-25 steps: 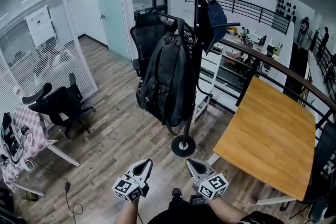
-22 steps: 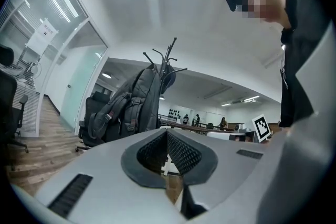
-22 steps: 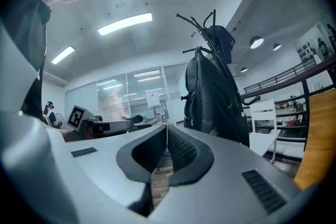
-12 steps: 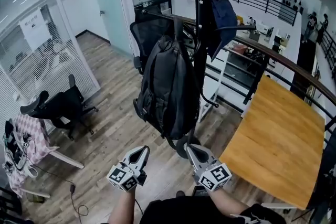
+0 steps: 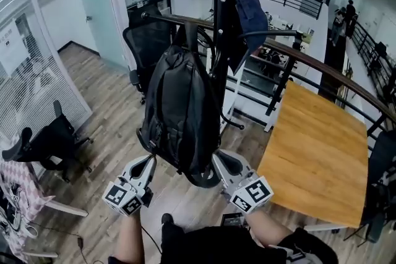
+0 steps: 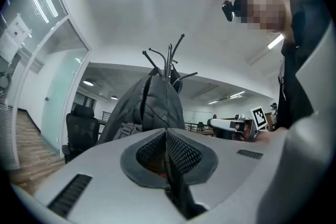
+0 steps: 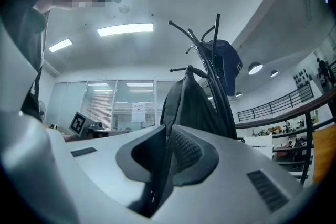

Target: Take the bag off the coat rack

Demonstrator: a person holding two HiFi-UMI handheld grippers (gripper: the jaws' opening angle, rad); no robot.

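A black backpack (image 5: 176,108) hangs by its top loop from a hook of the black coat rack (image 5: 223,9). A dark blue cloth item (image 5: 250,15) hangs on the rack's other side. My left gripper (image 5: 147,164) is shut and empty, just below the backpack's lower left corner. My right gripper (image 5: 219,159) is also shut and empty, at the lower right by the rack's pole. In the left gripper view the backpack (image 6: 149,107) rises straight ahead of the shut left gripper (image 6: 166,131). In the right gripper view the backpack (image 7: 191,102) and rack (image 7: 210,60) stand ahead of the right gripper (image 7: 169,128).
A wooden table (image 5: 315,157) stands to the right of the rack. Behind it runs a dark railing (image 5: 309,65). A black office chair (image 5: 145,46) sits behind the backpack, another chair (image 5: 49,145) at the left near a glass wall (image 5: 37,59).
Both grippers have risen and moved forward toward the backpack, from well short of the rack's base to either side of the bag's bottom. Both stayed shut.
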